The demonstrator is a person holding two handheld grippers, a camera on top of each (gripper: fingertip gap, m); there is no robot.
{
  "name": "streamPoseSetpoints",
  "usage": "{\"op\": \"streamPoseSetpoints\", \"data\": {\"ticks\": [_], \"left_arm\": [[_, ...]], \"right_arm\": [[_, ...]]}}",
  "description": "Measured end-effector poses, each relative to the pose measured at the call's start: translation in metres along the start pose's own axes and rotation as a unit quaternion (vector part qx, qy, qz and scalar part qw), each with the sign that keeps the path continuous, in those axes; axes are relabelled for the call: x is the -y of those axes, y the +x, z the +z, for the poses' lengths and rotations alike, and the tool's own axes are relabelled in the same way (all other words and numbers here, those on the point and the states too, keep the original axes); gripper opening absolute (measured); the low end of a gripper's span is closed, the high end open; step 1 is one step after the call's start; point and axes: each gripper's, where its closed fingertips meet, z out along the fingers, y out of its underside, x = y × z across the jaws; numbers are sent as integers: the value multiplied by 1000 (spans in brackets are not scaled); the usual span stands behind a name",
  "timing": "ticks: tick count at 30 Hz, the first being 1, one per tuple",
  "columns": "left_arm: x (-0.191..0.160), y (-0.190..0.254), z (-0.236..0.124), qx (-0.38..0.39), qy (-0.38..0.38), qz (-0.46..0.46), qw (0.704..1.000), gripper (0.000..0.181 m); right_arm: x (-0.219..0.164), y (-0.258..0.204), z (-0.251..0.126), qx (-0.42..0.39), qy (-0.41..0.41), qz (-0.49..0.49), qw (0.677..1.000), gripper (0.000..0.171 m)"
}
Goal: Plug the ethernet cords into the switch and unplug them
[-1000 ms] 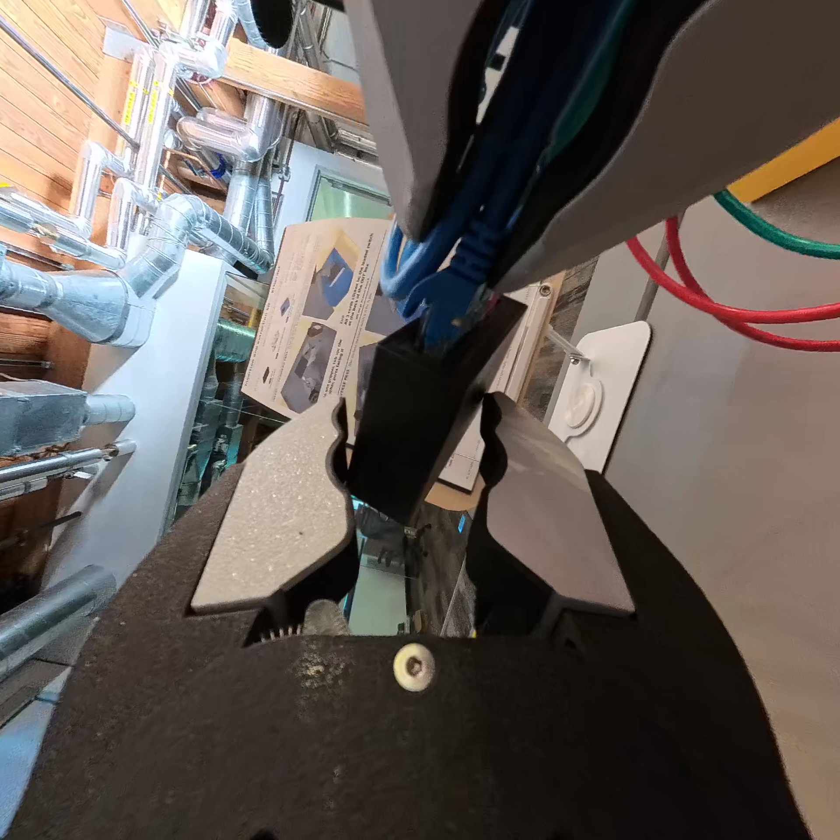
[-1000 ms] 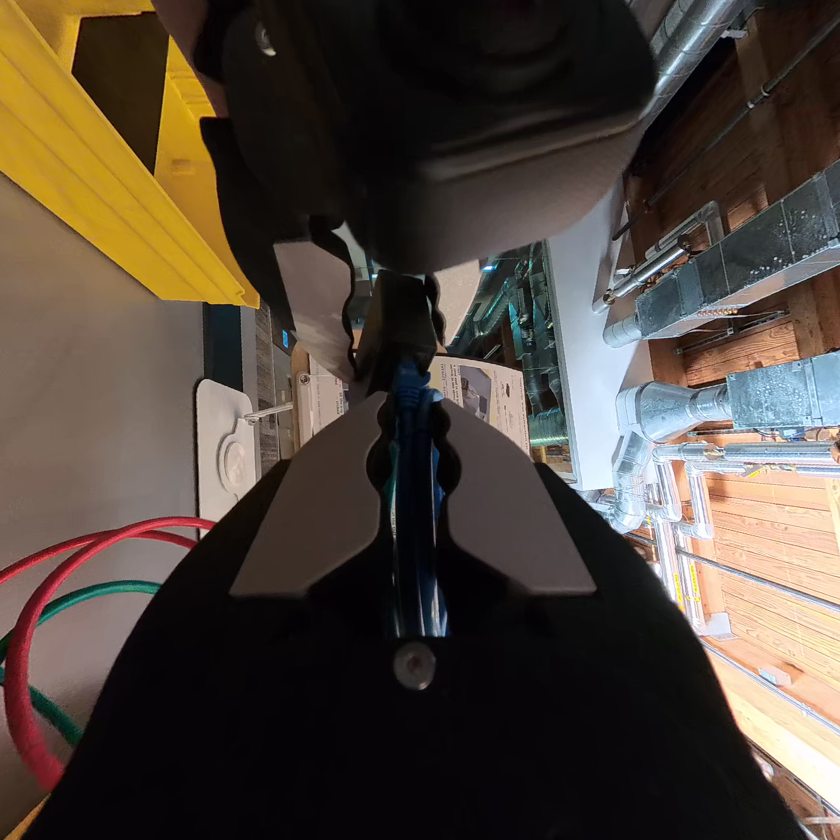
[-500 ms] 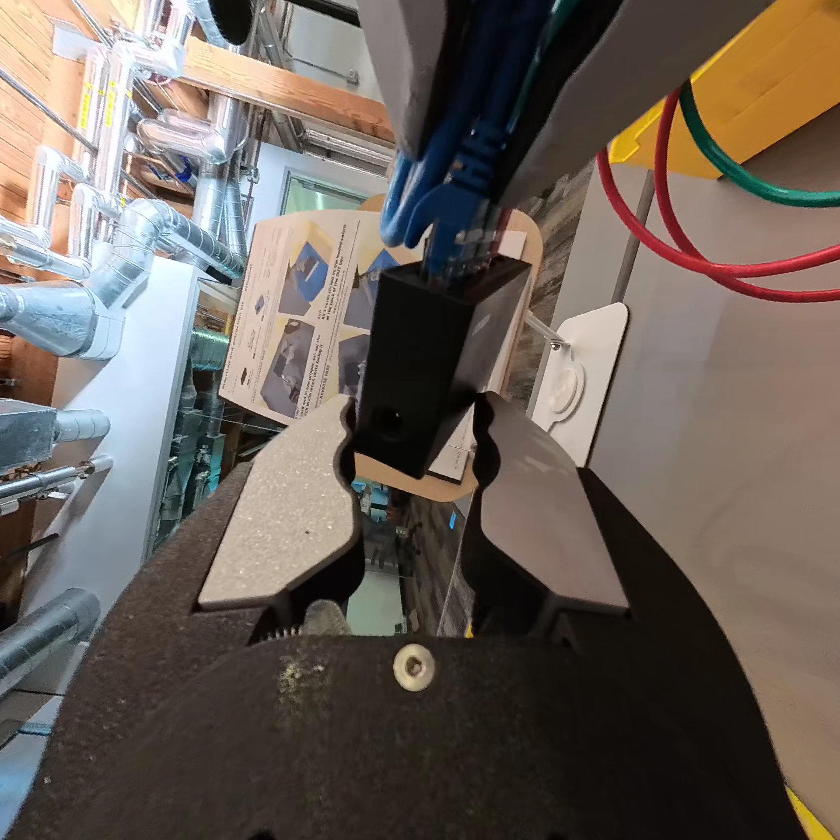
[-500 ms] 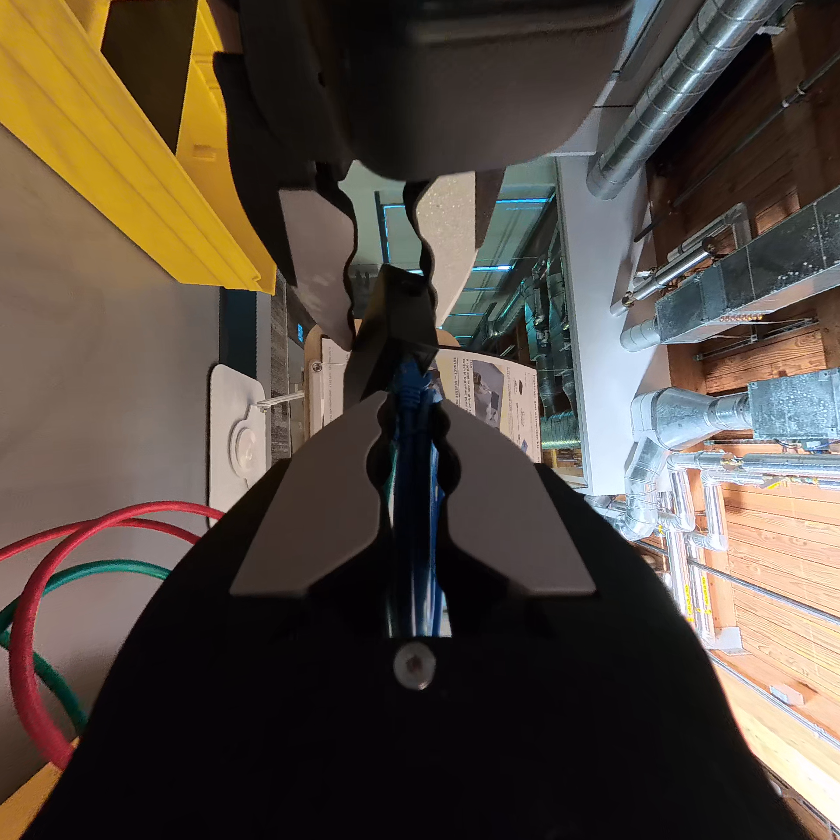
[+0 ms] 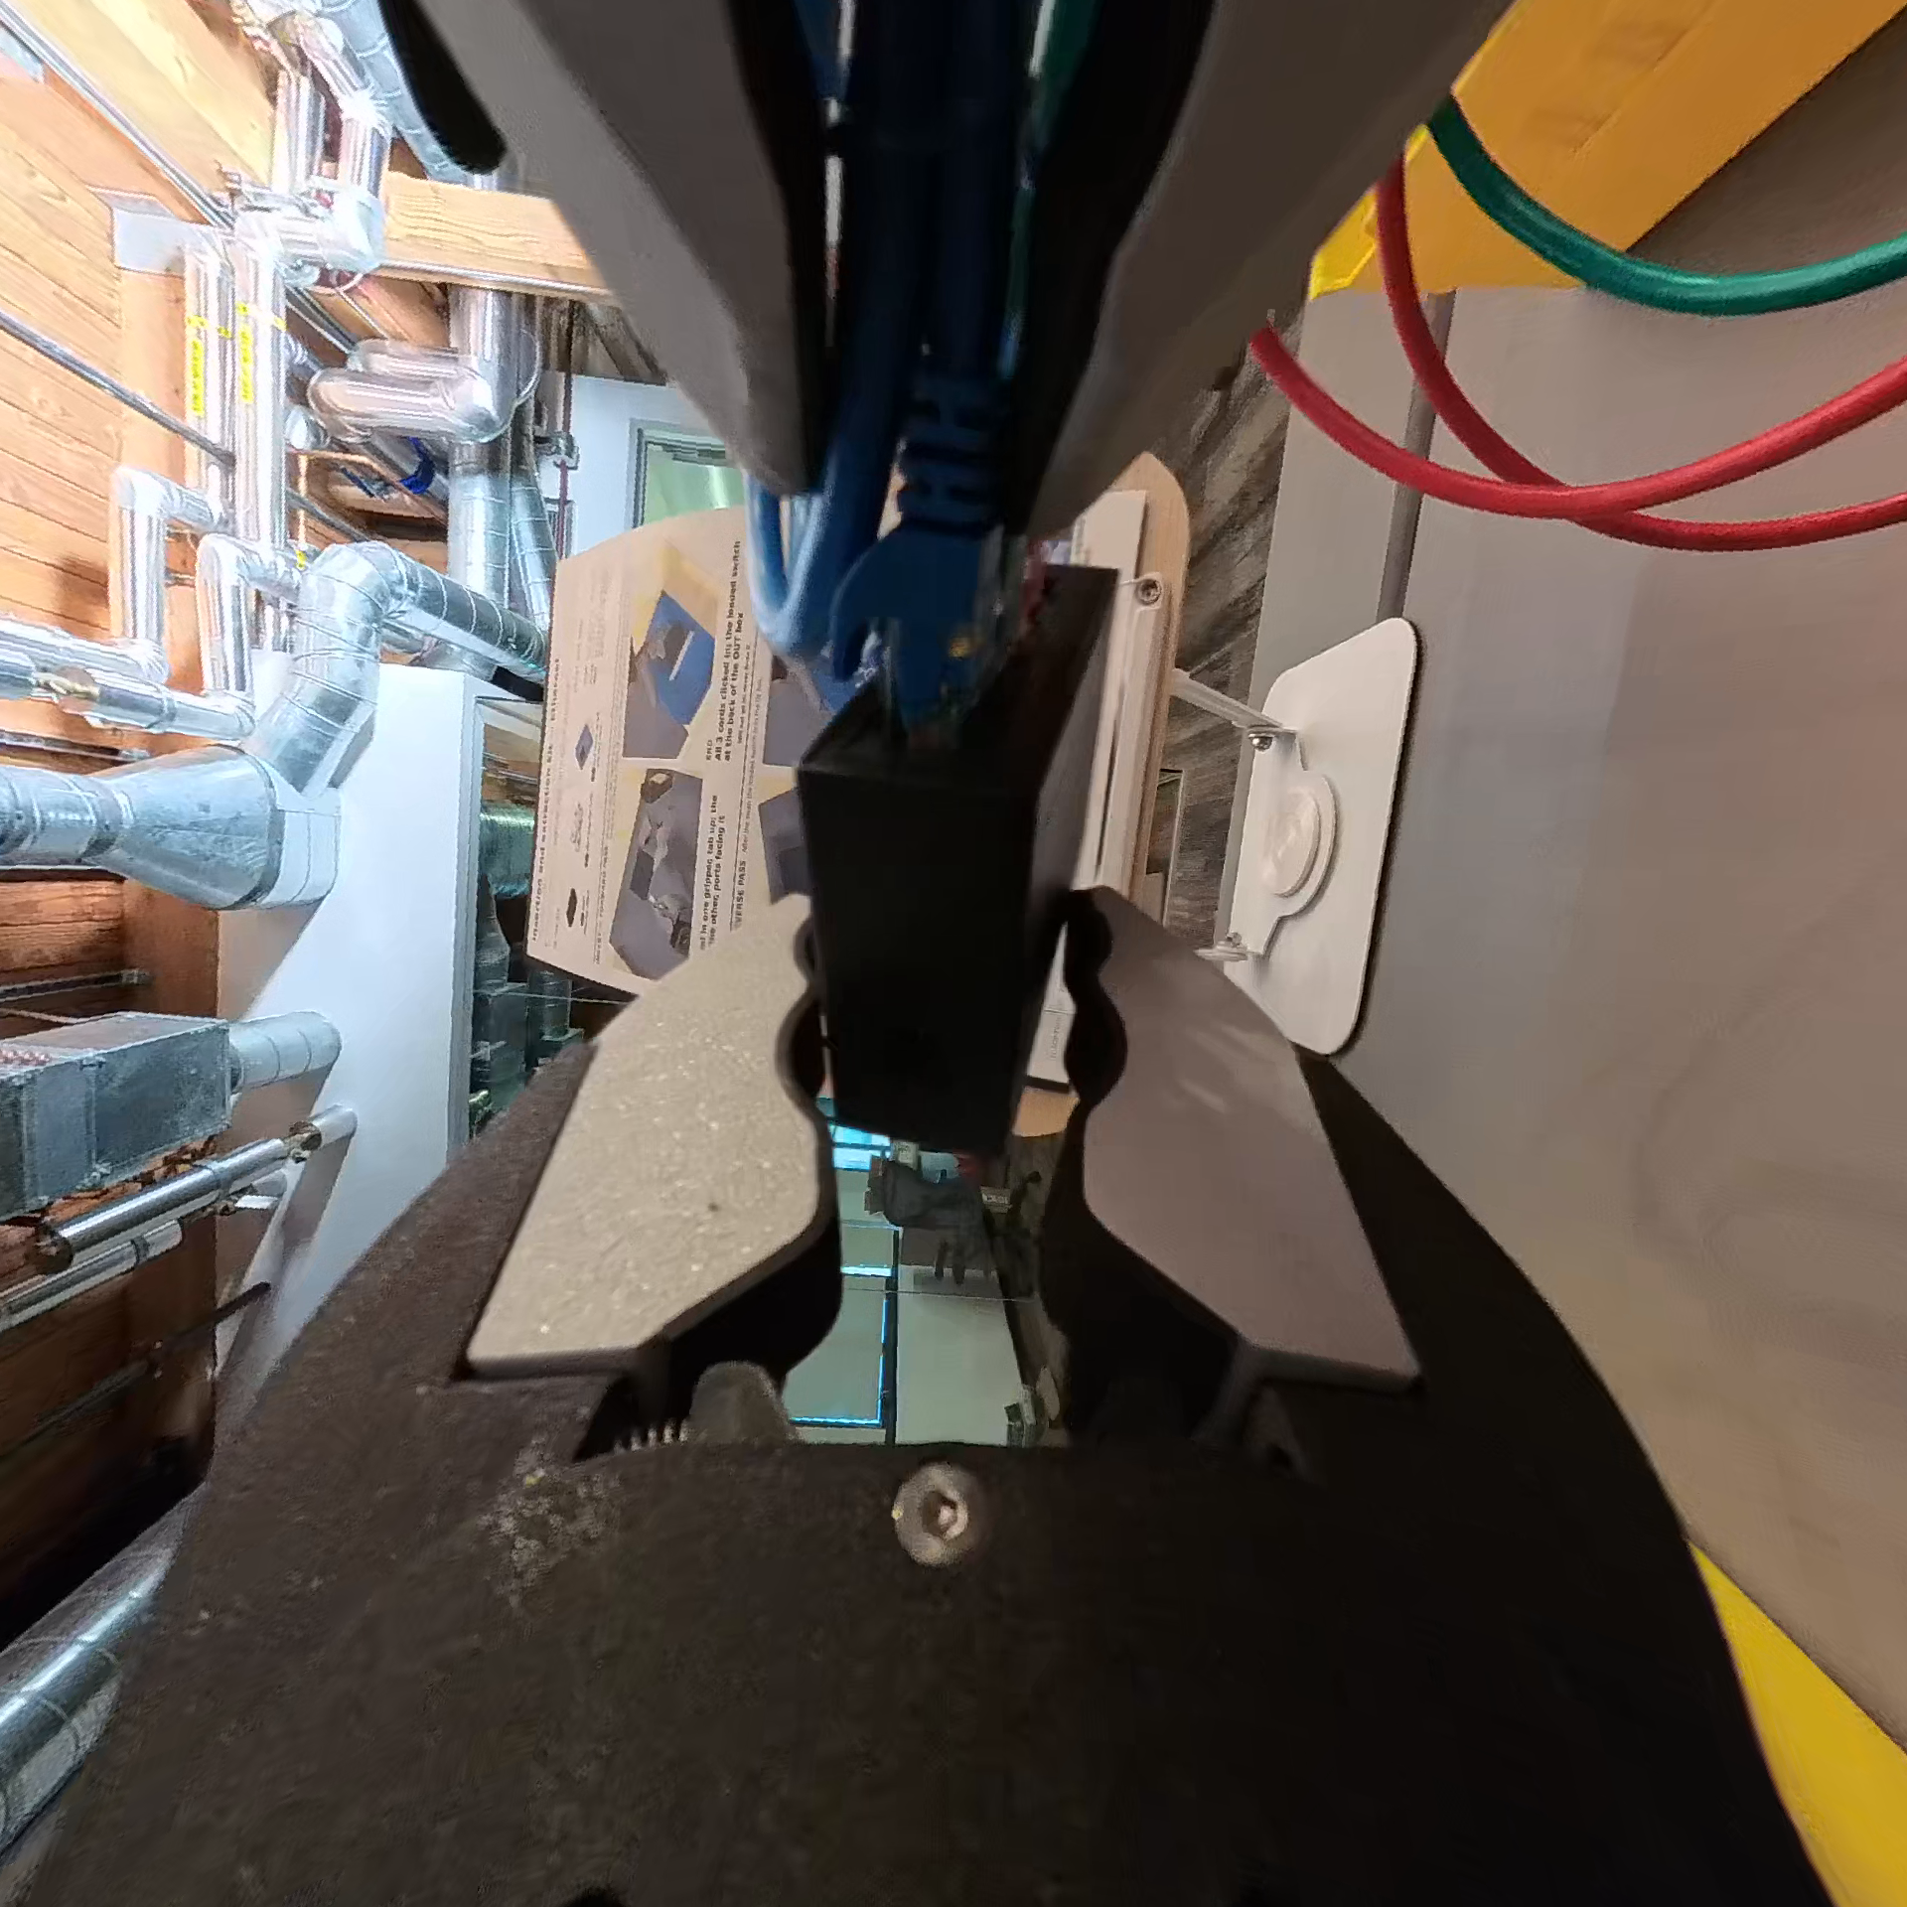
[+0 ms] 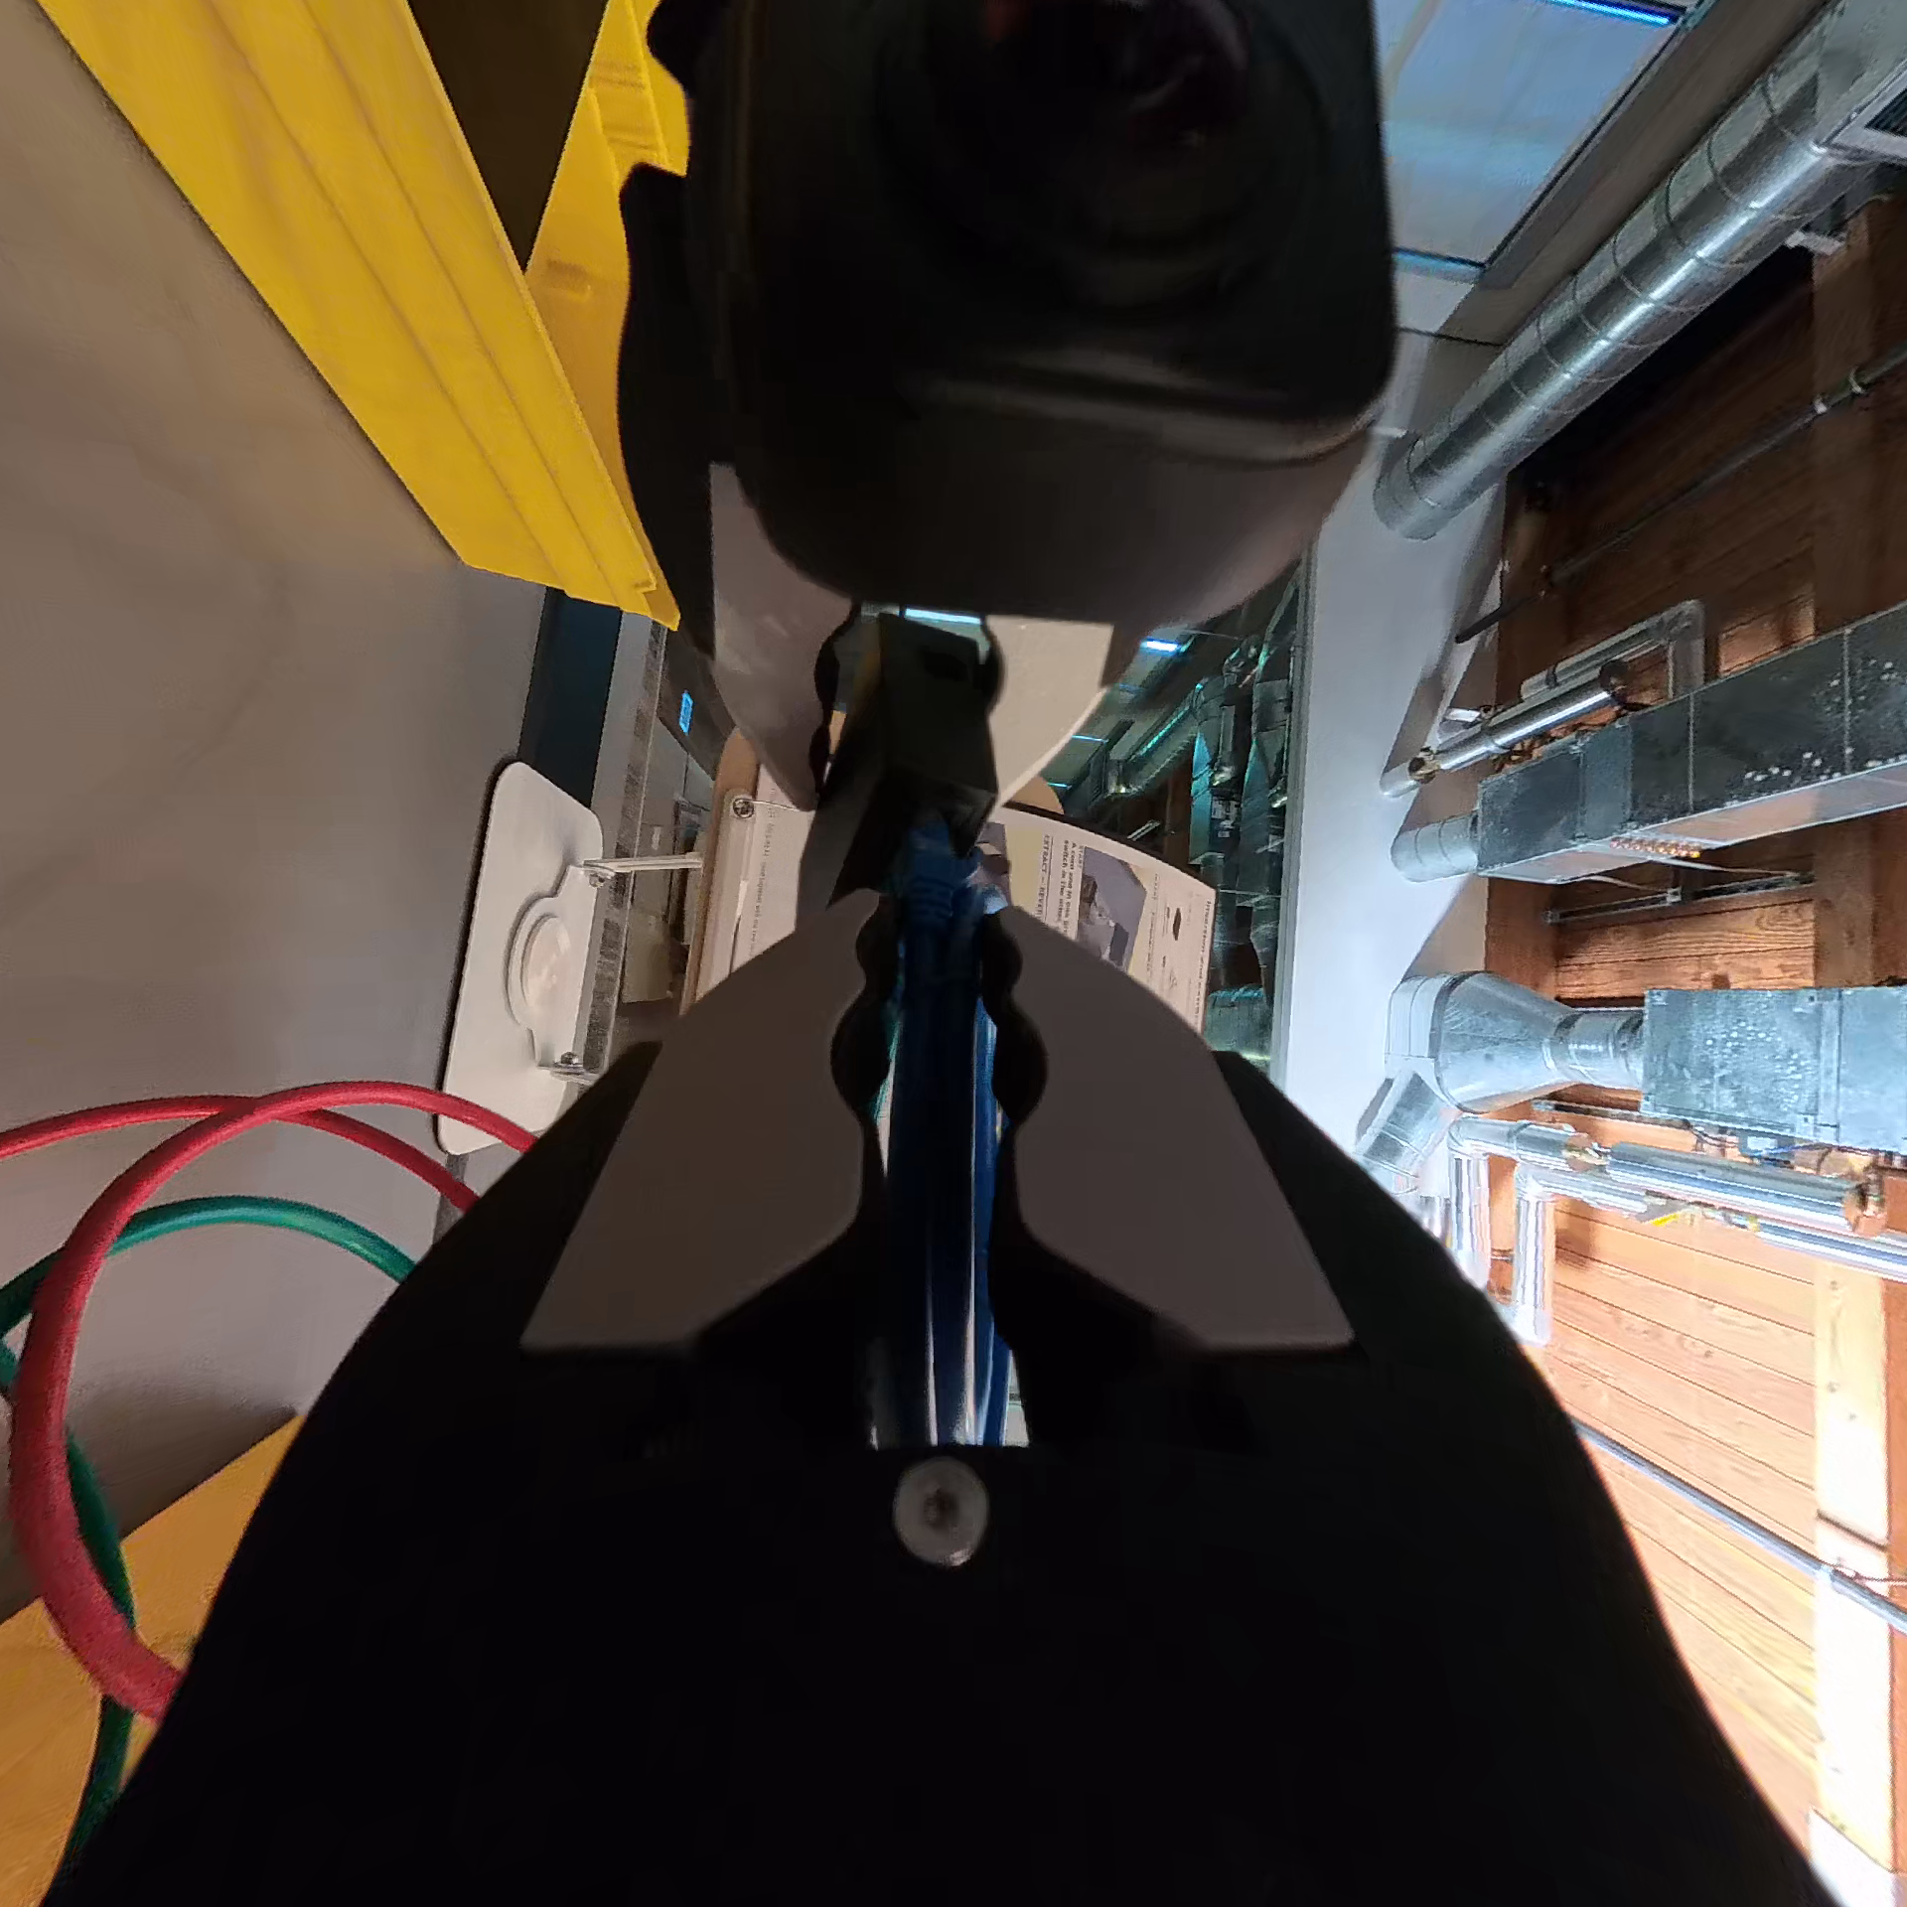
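Note:
My left gripper (image 5: 937, 944) is shut on the black switch (image 5: 929, 929), held up in the air between both fingers. My right gripper (image 6: 934, 929) is shut on a bundle of blue ethernet cords (image 6: 939, 1042). One blue plug (image 5: 934, 629) sits in the port face at the switch's far end. In the right wrist view the switch (image 6: 913, 743) is just beyond my fingertips, with the left gripper (image 6: 908, 671) and its camera (image 6: 1032, 258) facing me. The right gripper's grey fingers (image 5: 671, 227) fill the top of the left wrist view.
A red cord (image 5: 1548, 495) and a green cord (image 5: 1651, 279) loop over the grey table (image 5: 1651, 929). A yellow bin (image 6: 413, 310) stands at the table's edge. A white base plate (image 5: 1321, 846) holds an instruction sheet (image 5: 640, 774). Metal ducts (image 5: 206, 826) run behind. The gap from one gripper's tips to the other's is roughly 8 cm.
The two grippers have come closer together than half a second ago. The switch now sits deeper and straighter between the left fingers. The blue plug stays at the switch's port.

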Motion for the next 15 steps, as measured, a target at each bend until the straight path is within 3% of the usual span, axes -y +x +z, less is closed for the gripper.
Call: {"op": "streamPoseSetpoints", "data": {"ticks": [3,8,10,15], "left_arm": [[1,1,1,4,1,7,1000,37],[-1,5,5,2,-14,14,1000,54],[-4,8,6,-4,-22,25,999,44],[-4,1,6,16,-24,20,999,41]], "right_arm": [[2,0,0,-2,-4,-18,1000,15],[12,-7,4,7,7,-31,999,15],[12,-9,6,7,5,-34,999,15],[12,-6,5,-2,4,-33,999,16]]}}
